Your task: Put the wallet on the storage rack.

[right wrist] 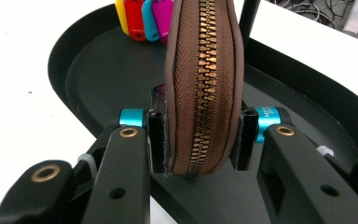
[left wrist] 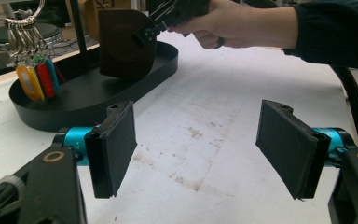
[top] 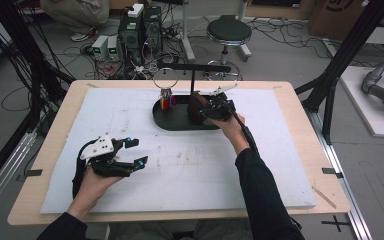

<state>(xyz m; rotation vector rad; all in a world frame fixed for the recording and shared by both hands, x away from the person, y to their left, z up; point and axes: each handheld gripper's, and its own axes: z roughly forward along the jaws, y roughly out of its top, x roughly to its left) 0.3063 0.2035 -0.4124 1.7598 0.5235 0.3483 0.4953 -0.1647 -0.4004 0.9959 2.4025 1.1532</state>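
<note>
A brown zipped pouch [right wrist: 203, 79] stands on edge over the black oval tray [right wrist: 93, 70], and my right gripper [right wrist: 199, 140] is shut on its two sides. From above, the pouch [top: 196, 106] sits at the tray's right end with the right gripper [top: 215, 109] beside it. Coloured key tags [top: 166, 102] hang from a ring on a black stand [top: 192, 75]. My left gripper [top: 134, 152] hovers open over the white mat [top: 130, 190] at front left, its pads [left wrist: 116, 144] wide apart with nothing between them.
The mat lies on a wooden table [top: 55, 130]. Beyond the table's far edge stand a round stool [top: 228, 32], computer boxes [top: 140, 27] and tangled cables. Black frame posts [top: 340, 60] rise at the right.
</note>
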